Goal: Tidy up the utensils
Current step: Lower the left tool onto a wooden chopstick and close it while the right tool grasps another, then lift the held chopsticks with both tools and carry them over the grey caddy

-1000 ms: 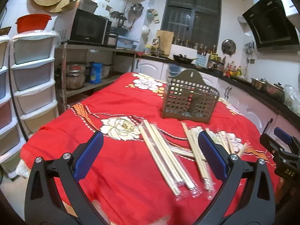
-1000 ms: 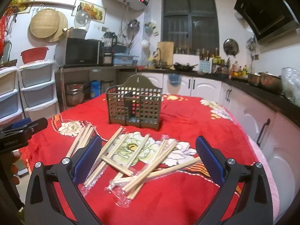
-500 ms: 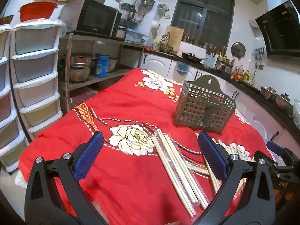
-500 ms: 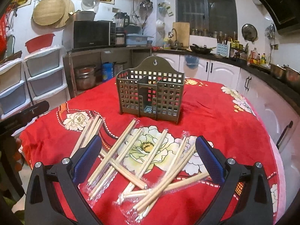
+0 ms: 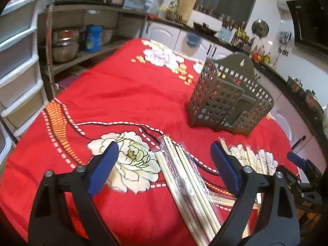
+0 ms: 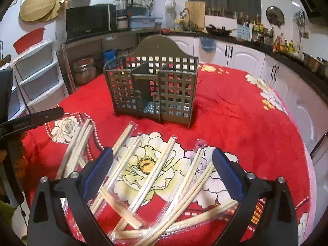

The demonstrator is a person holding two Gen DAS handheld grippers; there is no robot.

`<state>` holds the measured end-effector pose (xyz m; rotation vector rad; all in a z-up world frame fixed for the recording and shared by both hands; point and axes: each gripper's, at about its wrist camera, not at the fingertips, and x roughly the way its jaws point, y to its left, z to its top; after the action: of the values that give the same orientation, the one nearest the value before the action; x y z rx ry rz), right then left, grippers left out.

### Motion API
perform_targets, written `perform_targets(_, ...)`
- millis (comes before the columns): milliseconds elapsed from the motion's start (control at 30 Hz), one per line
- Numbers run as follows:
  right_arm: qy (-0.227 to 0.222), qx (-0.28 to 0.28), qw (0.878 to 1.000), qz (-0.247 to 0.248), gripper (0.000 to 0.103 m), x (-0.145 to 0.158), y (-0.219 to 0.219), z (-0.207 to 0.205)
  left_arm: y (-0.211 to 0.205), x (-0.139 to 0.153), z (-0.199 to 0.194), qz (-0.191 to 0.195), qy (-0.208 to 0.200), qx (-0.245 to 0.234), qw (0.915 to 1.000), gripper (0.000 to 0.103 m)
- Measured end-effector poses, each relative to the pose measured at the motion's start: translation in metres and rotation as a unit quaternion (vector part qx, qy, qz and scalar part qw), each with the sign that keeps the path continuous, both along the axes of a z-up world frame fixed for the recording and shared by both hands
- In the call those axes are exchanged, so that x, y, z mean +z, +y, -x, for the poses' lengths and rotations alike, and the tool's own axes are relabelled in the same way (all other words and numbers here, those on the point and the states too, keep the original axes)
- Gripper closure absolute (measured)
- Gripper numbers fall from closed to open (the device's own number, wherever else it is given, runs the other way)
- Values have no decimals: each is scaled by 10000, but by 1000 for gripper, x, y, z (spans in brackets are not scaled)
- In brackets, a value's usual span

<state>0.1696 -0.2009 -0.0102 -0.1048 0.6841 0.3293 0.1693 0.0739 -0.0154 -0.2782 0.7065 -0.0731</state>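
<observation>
**Slippery sleeves and a light holder: where the pick-up could fail**

A cluttered home kitchen surrounds a table spread with a red floral cloth [image 6: 235, 110], soft and slightly rumpled. On it, wrapped chopsticks [image 6: 155, 176] lie scattered in clear plastic sleeves, several crossing one another near the front edge. Behind them, well apart, the perforated utensil holder [image 6: 151, 90] stands upright, and no chopsticks show in its compartments.

The right gripper [image 6: 162, 174] hangs over the crossed heap with its jaws wide and just beginning to close; chopsticks appear between the blue pads, but the pads do not seem to press on any. The left gripper [image 5: 164, 168] is likewise wide and starting to narrow above a tidier bundle of chopsticks [image 5: 188, 186], also unheld.

The likely troubles come from the pile itself. Closing on crossed pairs could pinch two sleeves at once, or catch only loose plastic so the sticks slide out when lifted. Thin sticks lying flat on a yielding cloth give the pads little to bite; pressing too low may snag the fabric and drag the whole cloth, holder included. The holder looks light, so a long pair fed in at an angle could tip it or jam against a divider. With both tools working close together, they could also knock each other.
</observation>
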Motion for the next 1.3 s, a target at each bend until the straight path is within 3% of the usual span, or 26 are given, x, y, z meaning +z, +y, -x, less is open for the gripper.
perform_targets(67,150,-4,9999,8,18,-4,-1,-9,0,-3,-9,41,112,-71,9999,26)
perform_targets(167,406,38,9992,-58,24,-10,0,-23,1,-10,-23,151,340,-198,9991,39)
perform_targets(433,1032,155,9945,-67,49,-29,7,-54,0,-20,-42,314,669,-439,9963,55)
perform_targets(667,1379,141,9901,-236,56,-42,5,-73,-3,-33,-59,340,1000,-608,9925,69)
perform_targets(767,1422,149,9894,-268,58,-43,6,-78,-2,-36,-63,388,1015,-642,9920,70)
perform_targets(1067,1535,139,9874,-345,67,-46,5,-90,2,-39,-74,450,1049,-675,9912,91)
perform_targets(1233,1532,99,9874,-387,85,-46,3,-95,-3,-30,-74,322,885,-773,9925,98)
perform_targets(1300,1562,111,9865,-485,87,-46,1,-98,-5,-21,-71,262,722,-787,9939,100)
